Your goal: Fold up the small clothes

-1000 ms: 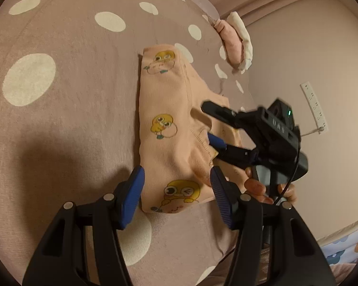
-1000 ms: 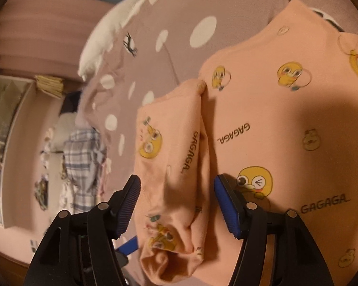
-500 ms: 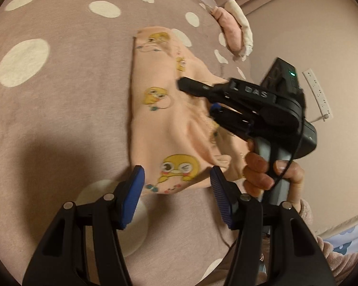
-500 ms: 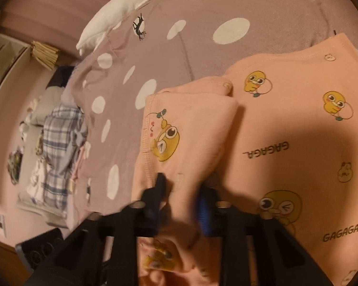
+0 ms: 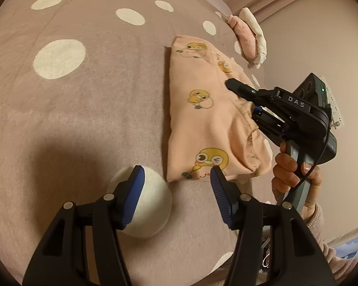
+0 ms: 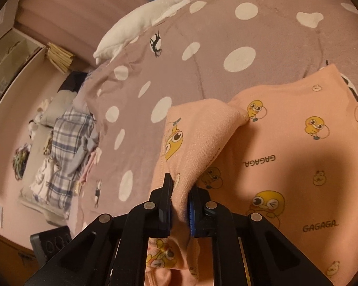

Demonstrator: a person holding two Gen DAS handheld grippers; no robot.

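Bed: mauve fleece blanket with white polka dots (image 5: 88,109) covers everything, soft and a bit lumpy.
Garment: peach cotton baby top printed with yellow ducks (image 5: 202,119) lies partly folded near the blanket's right edge, by the wall.
Right gripper (image 6: 180,205): jaws have just been closing and now pinch a bunched fold of the peach fabric (a thin bite, close to the hem).
Left gripper (image 5: 176,186): jaws spread, holding nothing, hovering just short of the garment's near edge.
Risk: the pinch may catch only one layer, so lifting could drag the folded stack askew or let the cloth slip out.
Cause: plush blanket gives no firm backing.
Nearby: pink-and-white soft bundle (image 5: 248,35) past the garment, white plush goose (image 6: 152,16) farther off; neither blocks the fold.
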